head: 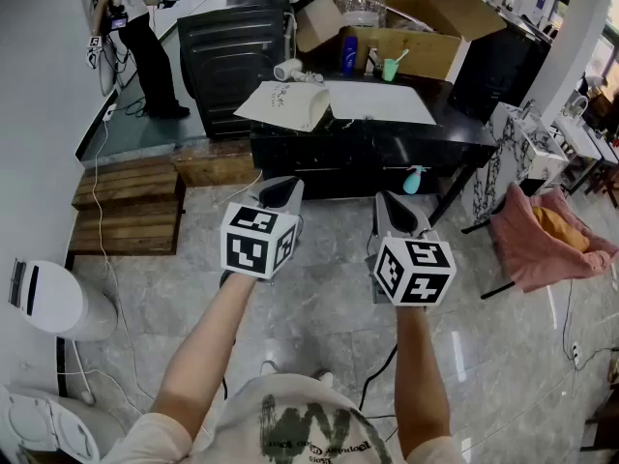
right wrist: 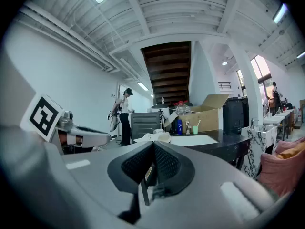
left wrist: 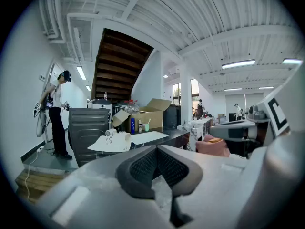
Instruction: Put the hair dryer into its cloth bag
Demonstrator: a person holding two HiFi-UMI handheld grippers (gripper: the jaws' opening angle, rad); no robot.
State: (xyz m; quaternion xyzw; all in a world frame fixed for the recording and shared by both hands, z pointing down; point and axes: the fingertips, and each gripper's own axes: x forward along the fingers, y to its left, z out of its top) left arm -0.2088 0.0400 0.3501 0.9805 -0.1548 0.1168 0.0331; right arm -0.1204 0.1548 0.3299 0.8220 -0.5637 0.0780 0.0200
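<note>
White plastic hair dryer (head: 288,69) lies on the black bench (head: 387,143), well ahead of my left gripper (head: 280,188) and right gripper (head: 392,204), at the far edge of the cream cloth bag (head: 287,105). Ahead of the right gripper, a white sheet (head: 379,102) lies beside the bag, and an open cardboard box (head: 426,42) stands beyond it. Both grippers are closed on nothing, side by side above the grey tiled floor (head: 319,303).

floor (head: 319,298): grey tiles | black table (head: 455,124) | wooden pallets (head: 126,201) | white ceiling (left wrist: 190,18), tube lights (left wrist: 238,64)
</note>
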